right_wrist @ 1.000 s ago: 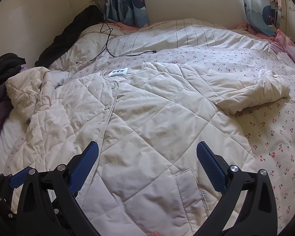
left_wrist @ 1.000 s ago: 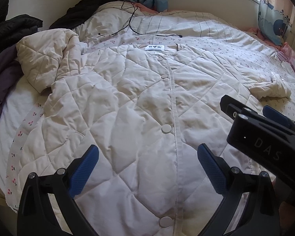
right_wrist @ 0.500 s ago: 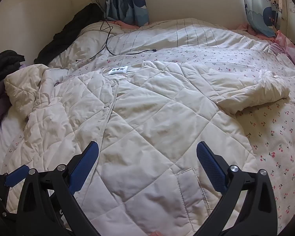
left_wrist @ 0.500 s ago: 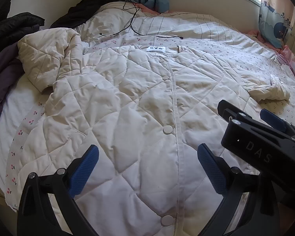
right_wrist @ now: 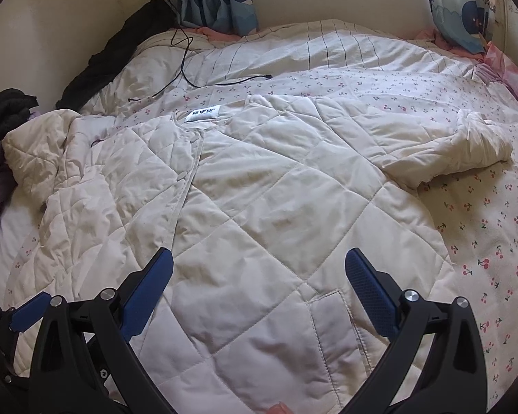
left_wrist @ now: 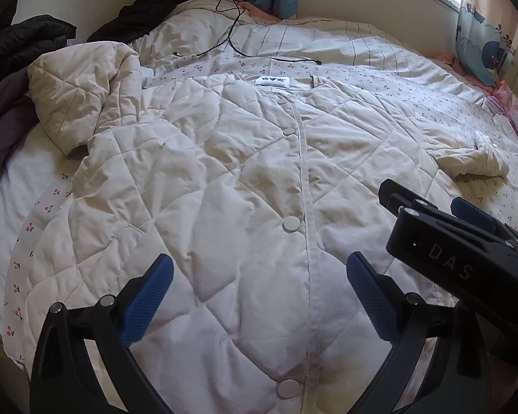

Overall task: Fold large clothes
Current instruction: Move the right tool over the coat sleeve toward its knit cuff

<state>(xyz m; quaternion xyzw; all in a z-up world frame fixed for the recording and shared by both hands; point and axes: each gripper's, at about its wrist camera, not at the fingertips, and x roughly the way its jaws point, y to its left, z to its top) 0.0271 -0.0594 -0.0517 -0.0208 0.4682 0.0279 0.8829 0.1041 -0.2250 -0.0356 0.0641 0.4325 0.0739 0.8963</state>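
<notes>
both grippers, left (left_wrist: 255, 272) and right (right_wrist: 259, 269), fingers wide and holding nothing, have eased back a touch from the coat (left_wrist: 224, 186), which stays flat and buttoned mid-frame on the bed (right_wrist: 483, 227), so folding hasn't started.

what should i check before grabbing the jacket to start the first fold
1. Left gripper open and holding nothing: ok.
2. Right gripper open and holding nothing: ok.
3. Quilted jacket lying front up, placket closed: ok.
4. Right sleeve spread out to the side: ok, cuff bunched.
5. Left sleeve laid flat: not ok, it is crumpled and folded over near the dark clothes.
6. Black cable clear of the jacket: ok, it lies beyond the collar label.
</notes>
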